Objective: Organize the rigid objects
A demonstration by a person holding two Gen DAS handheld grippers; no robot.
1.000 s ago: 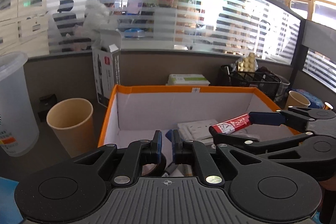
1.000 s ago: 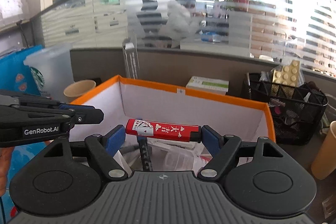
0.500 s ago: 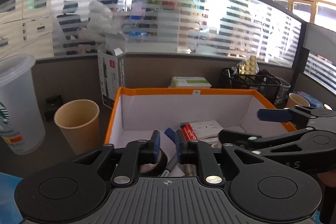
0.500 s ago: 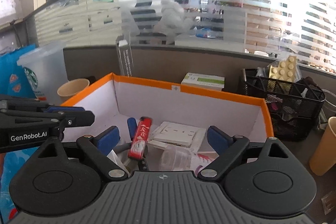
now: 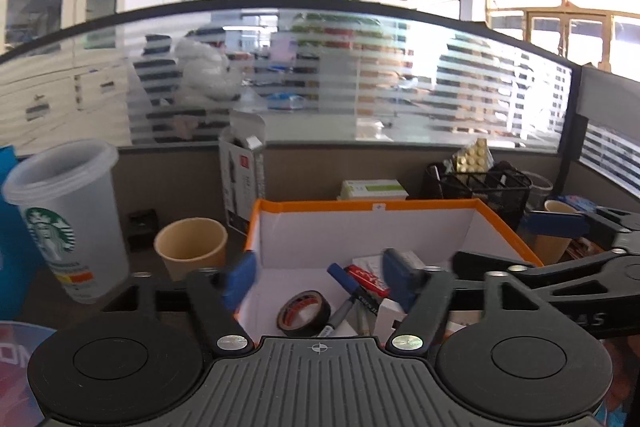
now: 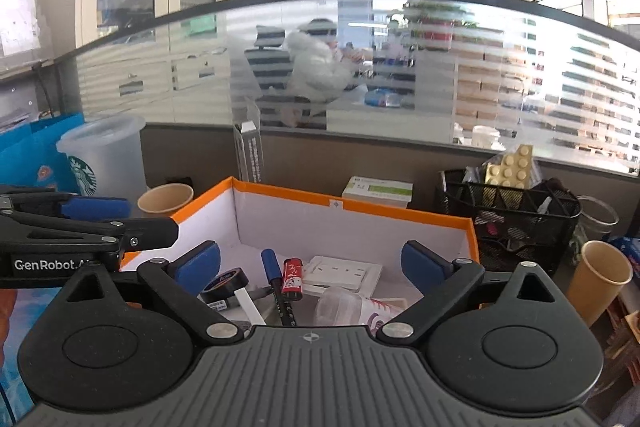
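Observation:
An orange-rimmed white box [image 5: 372, 205] [image 6: 348, 205] holds a black tape roll [image 5: 304, 313] [image 6: 224, 285], a blue-capped marker [image 5: 344, 281] [image 6: 276, 279], a red card pack [image 5: 366, 279] [image 6: 292, 277], a white switch plate [image 6: 340, 271] and a clear plastic cup [image 6: 344, 305]. My left gripper [image 5: 320, 277] hangs above the box's near left part, its jaws opening, with nothing between the blue pads. My right gripper [image 6: 310, 265] hovers over the box, its jaws opening wide and nothing in them. Each gripper shows at the edge of the other's view.
A Starbucks tumbler [image 5: 68, 223] and a paper cup [image 5: 192, 247] stand left of the box. A black mesh organizer [image 6: 508, 223] and another paper cup [image 6: 598, 277] stand to the right. A green-and-white carton [image 6: 378, 191] and an upright carton [image 5: 242, 183] lie behind, against the partition.
My right gripper let go of the red card pack, which dropped into the box. My left gripper went from shut to open. Both grippers rose and drew back from the box.

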